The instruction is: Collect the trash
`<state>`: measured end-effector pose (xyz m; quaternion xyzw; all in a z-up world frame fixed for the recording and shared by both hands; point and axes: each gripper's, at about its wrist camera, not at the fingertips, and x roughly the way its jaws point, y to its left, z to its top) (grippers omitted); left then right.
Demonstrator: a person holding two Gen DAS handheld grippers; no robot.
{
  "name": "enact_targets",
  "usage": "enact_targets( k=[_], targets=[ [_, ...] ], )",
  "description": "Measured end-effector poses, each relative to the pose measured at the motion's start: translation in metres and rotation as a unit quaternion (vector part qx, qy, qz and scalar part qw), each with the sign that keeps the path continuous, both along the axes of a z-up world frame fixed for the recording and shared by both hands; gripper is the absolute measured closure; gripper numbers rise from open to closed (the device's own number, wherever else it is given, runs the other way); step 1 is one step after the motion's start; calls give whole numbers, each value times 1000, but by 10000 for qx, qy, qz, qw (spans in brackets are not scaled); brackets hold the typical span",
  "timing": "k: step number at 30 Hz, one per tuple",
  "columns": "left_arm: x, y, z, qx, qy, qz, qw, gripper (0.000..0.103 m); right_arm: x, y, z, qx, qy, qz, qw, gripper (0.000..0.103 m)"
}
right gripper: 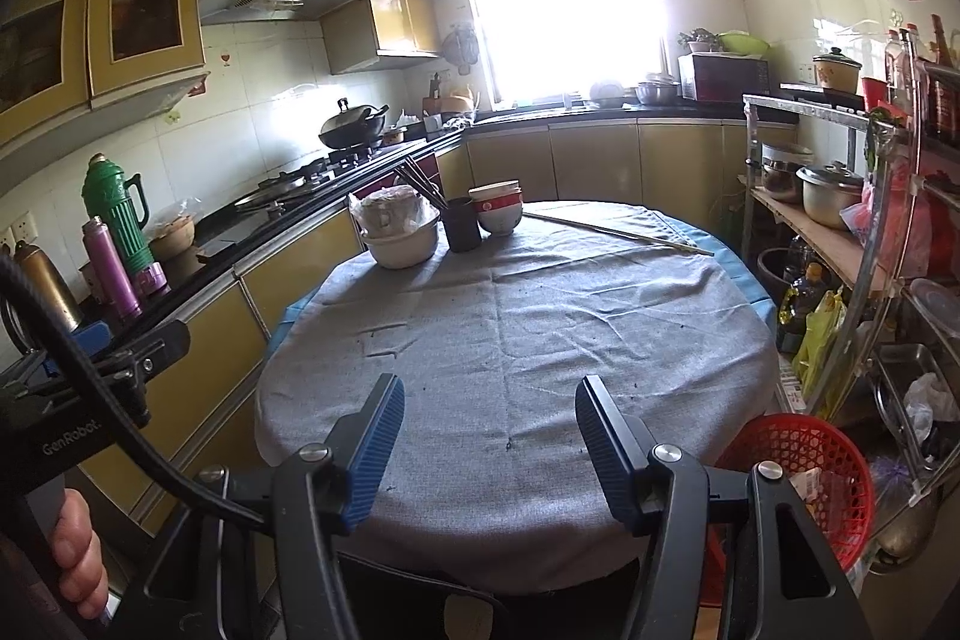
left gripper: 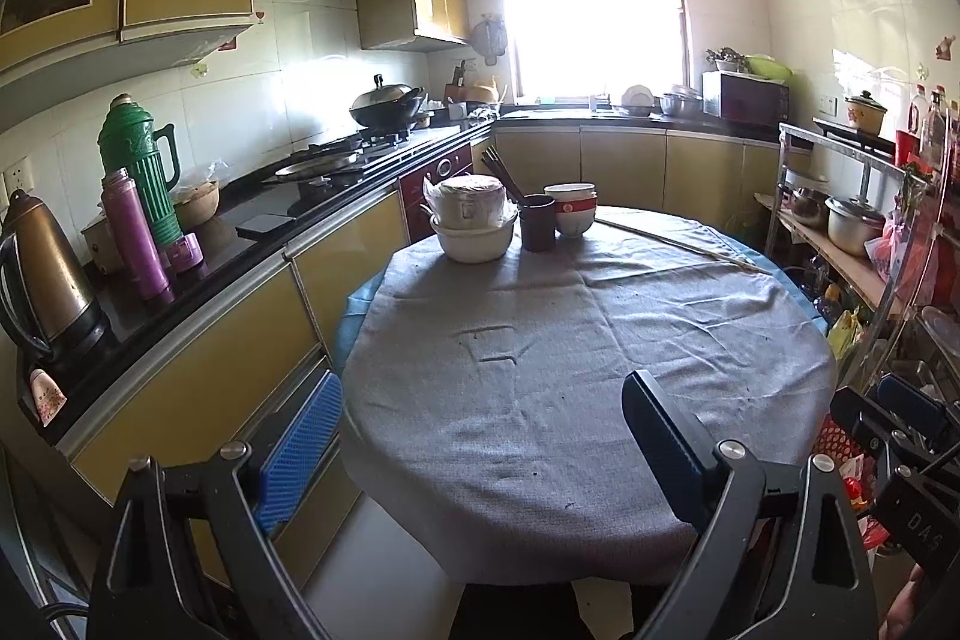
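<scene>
A round table under a grey cloth (left gripper: 570, 352) fills both views (right gripper: 516, 340). A red mesh basket (right gripper: 804, 484) stands on the floor at the table's right front, with bits of packaging inside; in the left wrist view only a red sliver of it (left gripper: 840, 442) shows. My left gripper (left gripper: 483, 436) is open and empty over the near table edge. My right gripper (right gripper: 489, 442) is open and empty over the near table edge. Only small dark specks lie on the cloth.
Stacked bowls (left gripper: 474, 220), a dark chopstick cup (left gripper: 537, 223) and a red-banded bowl (left gripper: 571, 211) stand at the table's far side. A thin stick (right gripper: 618, 233) lies at far right. A counter with flasks (left gripper: 141, 172) runs left. A metal shelf (right gripper: 840, 220) stands right.
</scene>
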<state>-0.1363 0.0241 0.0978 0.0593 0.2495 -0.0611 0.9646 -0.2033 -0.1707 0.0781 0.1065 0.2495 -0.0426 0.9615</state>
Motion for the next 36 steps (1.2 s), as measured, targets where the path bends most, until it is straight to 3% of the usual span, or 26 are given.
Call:
enact_targets(
  k=[15,26,32,36],
  targets=[
    [0,-1,-3,9,38,-38,10000,9,0,2,4,-16,-51,31,10000,39],
    [16,2,-7,76,120,176,9997,9,26,1,9,-68,-61,194,9998,39],
    [38,5,-13,-4,252,354,9991,9,52,-6,6,-31,34,305,9995,39],
    [76,3,-26,-375,601,229,9972,9,79,-18,-6,-51,152,369,9992,36]
  ],
)
